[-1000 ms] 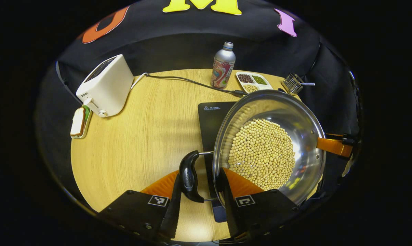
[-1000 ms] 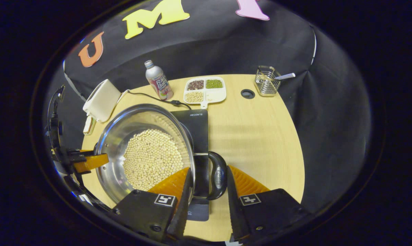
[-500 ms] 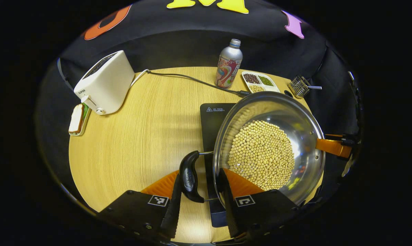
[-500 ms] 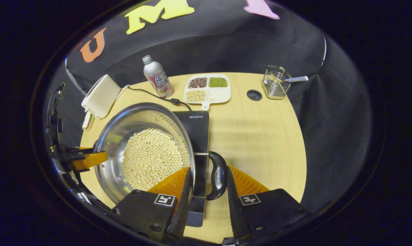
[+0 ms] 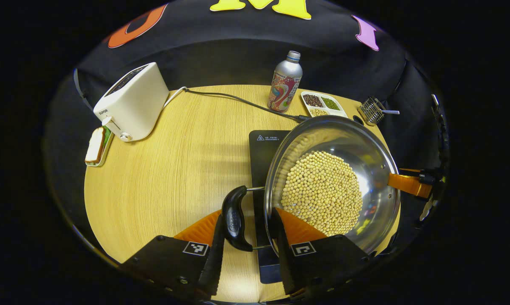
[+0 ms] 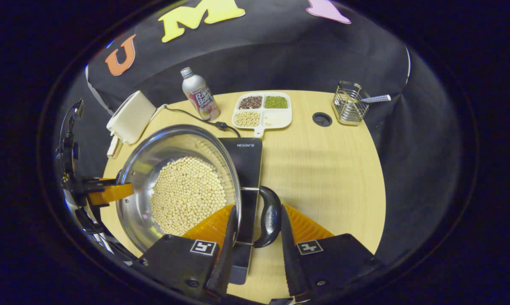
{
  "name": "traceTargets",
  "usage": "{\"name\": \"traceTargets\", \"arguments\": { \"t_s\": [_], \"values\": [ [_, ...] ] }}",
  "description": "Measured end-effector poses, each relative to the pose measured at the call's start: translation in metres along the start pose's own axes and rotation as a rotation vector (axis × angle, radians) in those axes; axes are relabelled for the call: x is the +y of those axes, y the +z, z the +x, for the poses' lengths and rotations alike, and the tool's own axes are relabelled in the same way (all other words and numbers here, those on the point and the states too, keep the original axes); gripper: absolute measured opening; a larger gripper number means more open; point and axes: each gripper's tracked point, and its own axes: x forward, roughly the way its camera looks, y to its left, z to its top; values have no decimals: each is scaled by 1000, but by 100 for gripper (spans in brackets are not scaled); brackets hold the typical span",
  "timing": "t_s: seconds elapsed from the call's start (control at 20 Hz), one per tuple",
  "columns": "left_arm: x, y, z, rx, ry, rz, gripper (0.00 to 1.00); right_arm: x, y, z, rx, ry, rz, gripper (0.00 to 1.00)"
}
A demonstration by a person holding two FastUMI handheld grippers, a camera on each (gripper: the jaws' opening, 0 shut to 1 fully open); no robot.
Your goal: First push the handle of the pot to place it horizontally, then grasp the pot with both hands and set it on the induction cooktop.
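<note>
Both tongs (image 5: 247,237) (image 6: 257,231) pinch curved black handles (image 5: 233,218) — shiny steel pot (image 5: 377,169), round pale beans (image 5: 322,192).

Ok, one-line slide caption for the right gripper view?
Right gripper grips the pot's handle, bean-filled pot over the induction cooktop.

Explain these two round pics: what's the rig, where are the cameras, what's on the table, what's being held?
No robot arm here: a person holds a two-finger gripper in each hand, and a fisheye camera rides on each, looking along its fingers.

In the left gripper view, the left gripper straddles one black side handle of a steel pot of pale beans. In the right gripper view, the right gripper straddles the opposite handle. The pot sits over the black induction cooktop.

Also on the wooden table: a white toaster, a bottle, a divided dish of beans, and a wire basket.
</note>
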Motion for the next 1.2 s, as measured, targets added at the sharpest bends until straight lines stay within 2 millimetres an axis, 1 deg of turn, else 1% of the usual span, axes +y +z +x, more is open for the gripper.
{"name": "traceTargets", "arguments": {
  "t_s": [0.55,0.85,0.9,0.95,1.0,1.05,1.1,1.15,1.2],
  "values": [
    [-2,-2,4,-31,17,15,57,0,-3,1,-70,18,3,53],
    [-3,1,5,-54,8,19,57,-1,-4,-1,-109,-2,20,53],
    [-3,0,5,-58,7,21,52,0,-3,-1,-117,4,28,53],
    [-3,1,4,-66,6,28,48,-1,-3,0,-131,1,26,57],
    [-2,0,4,-73,10,39,51,-5,-1,-3,-153,-11,18,58],
    [-1,0,1,-91,13,50,74,-4,2,-6,-182,-17,12,69],
    [1,3,-3,-121,33,60,69,-3,3,-12,-213,-26,-1,72],
    [5,4,-9,-164,48,71,89,4,1,-18,-230,-16,-42,73],
    [8,6,-17,-203,61,78,96,7,-2,-22,-228,-18,-81,78]
  ]
}}
